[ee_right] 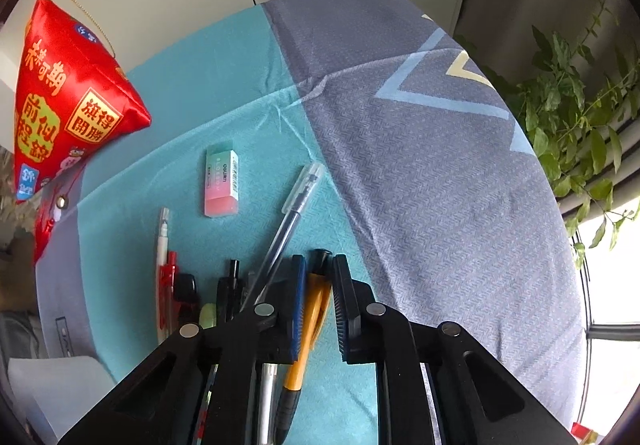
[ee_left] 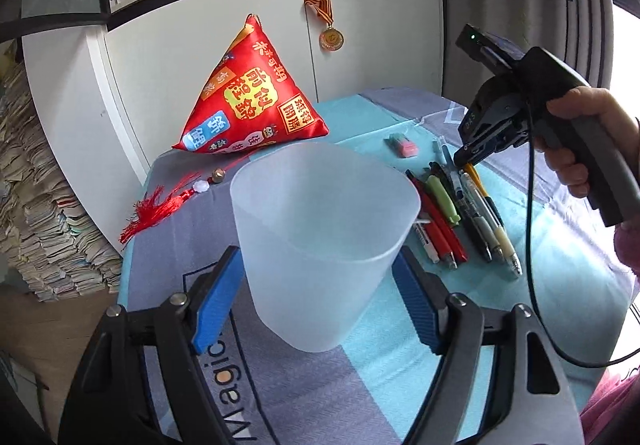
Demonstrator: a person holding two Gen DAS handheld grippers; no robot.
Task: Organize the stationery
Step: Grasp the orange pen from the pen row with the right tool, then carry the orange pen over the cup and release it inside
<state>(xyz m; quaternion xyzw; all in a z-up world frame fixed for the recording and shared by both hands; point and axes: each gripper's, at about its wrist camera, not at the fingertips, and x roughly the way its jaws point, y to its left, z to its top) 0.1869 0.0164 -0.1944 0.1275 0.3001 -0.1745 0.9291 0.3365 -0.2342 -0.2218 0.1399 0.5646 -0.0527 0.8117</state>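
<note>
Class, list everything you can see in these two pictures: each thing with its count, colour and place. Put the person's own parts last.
Cup: one, frosted white, between the left pads.
Orange pen: one, between the right pads.
Pens: several, mixed colours, loose on the cloth.
Eraser: one, pink and green, beyond the pens.
Pouch: one, red, by the cupboard.
Medal: one, gold, on the cupboard door.
Left gripper: shut on the cup.
Right gripper: closing round the orange pen.
</note>
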